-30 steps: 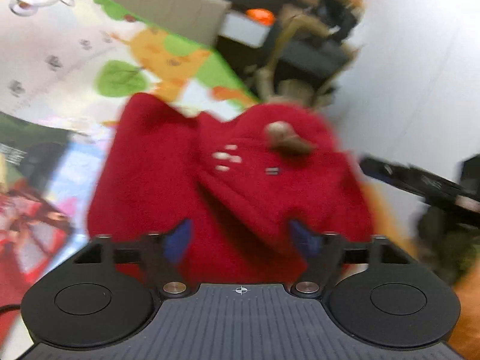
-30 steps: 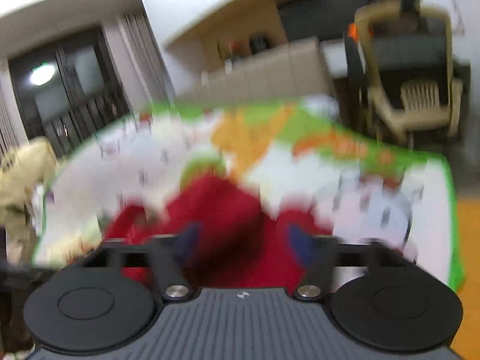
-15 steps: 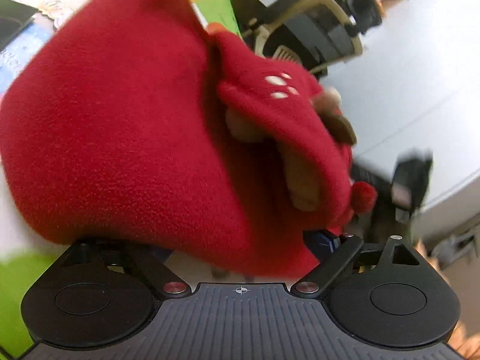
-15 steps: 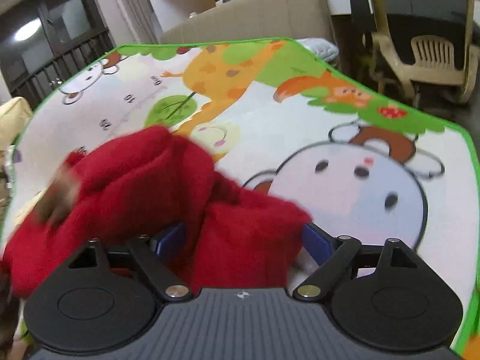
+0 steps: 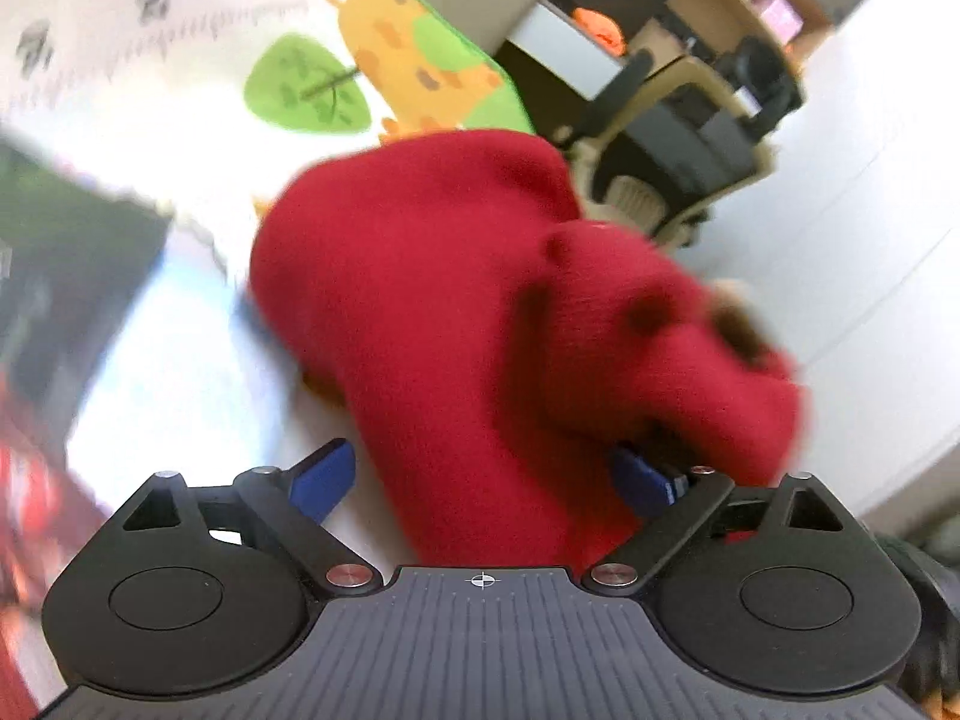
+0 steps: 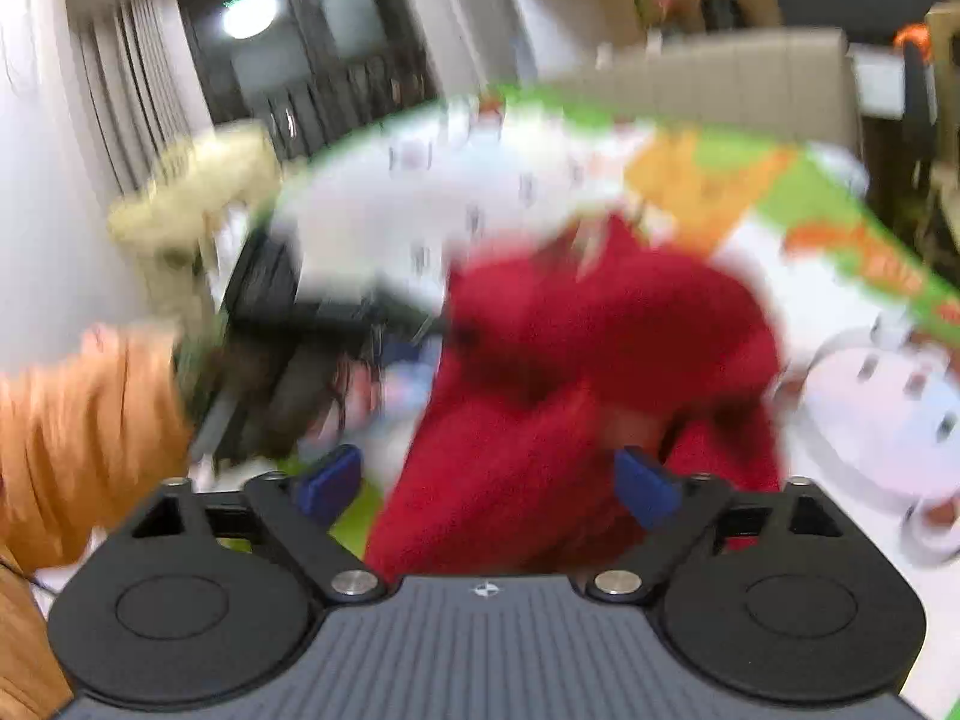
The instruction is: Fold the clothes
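Observation:
A red fleece garment (image 5: 456, 312) lies bunched on the cartoon play mat (image 5: 150, 90), with a brown patch (image 5: 735, 324) at its right end. My left gripper (image 5: 483, 480) is open, and the fleece bulges between its wide-spread blue pads (image 5: 324, 480). In the right wrist view the same red garment (image 6: 588, 360) fills the space ahead of my right gripper (image 6: 487, 480), which is also open with fleece between its pads (image 6: 645, 483). Both views are blurred by motion. The black left gripper (image 6: 288, 324) shows there, held by an arm in an orange sleeve (image 6: 78, 432).
A dark printed sheet (image 5: 60, 252) lies on the mat at the left. A beige chair (image 5: 678, 138) and a white wall (image 5: 870, 180) stand beyond the mat's right edge. A cream bundle (image 6: 198, 198) sits at the mat's far left, with dark doors (image 6: 312, 60) behind.
The garment has dropped away from the left camera and now sits lower on the mat. The right wrist view has swung left and the other gripper and orange sleeve have come into view.

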Demonstrator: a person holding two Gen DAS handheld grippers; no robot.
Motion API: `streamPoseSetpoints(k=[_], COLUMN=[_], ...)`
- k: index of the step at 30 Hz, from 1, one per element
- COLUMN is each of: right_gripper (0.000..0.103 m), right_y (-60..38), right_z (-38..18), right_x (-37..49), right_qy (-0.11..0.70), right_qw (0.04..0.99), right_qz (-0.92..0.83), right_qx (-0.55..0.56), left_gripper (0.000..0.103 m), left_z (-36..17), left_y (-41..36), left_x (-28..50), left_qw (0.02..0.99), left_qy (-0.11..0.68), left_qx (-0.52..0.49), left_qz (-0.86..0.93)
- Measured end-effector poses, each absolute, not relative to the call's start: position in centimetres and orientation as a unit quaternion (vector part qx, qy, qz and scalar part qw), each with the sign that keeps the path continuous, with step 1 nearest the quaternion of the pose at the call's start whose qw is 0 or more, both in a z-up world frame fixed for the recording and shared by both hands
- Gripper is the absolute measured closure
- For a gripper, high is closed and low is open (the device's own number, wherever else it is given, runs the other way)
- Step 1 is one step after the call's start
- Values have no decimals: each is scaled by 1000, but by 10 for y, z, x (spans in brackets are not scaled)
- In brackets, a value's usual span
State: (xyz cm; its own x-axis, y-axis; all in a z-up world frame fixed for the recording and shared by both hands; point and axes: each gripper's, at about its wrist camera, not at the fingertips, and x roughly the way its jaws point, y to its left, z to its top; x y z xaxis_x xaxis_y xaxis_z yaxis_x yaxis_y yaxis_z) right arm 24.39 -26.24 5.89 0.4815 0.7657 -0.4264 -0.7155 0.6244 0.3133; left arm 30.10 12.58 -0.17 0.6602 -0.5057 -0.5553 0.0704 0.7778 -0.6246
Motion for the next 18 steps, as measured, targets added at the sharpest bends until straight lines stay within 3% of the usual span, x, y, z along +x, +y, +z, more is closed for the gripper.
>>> streamPoseSetpoints(k=[4, 8, 10, 18], right_gripper=[5, 33, 33, 32], right_y=[-296, -300, -295, -210], right_z=[41, -28, -45, -43], right_x=[309, 356, 351, 266], right_qy=[288, 369, 376, 406], right_qw=[882, 854, 837, 792], right_qz=[340, 281, 292, 411], right_qx=[151, 237, 270, 197], left_gripper=[6, 5, 5, 5], left_z=[-15, -14, -14, -4], left_y=[111, 95, 87, 98], left_x=[298, 299, 299, 313], left_qw=[838, 850, 856, 891], left_qy=[389, 388, 387, 369], left_qx=[-332, -302, -287, -222], left_qz=[-191, -187, -185, -143])
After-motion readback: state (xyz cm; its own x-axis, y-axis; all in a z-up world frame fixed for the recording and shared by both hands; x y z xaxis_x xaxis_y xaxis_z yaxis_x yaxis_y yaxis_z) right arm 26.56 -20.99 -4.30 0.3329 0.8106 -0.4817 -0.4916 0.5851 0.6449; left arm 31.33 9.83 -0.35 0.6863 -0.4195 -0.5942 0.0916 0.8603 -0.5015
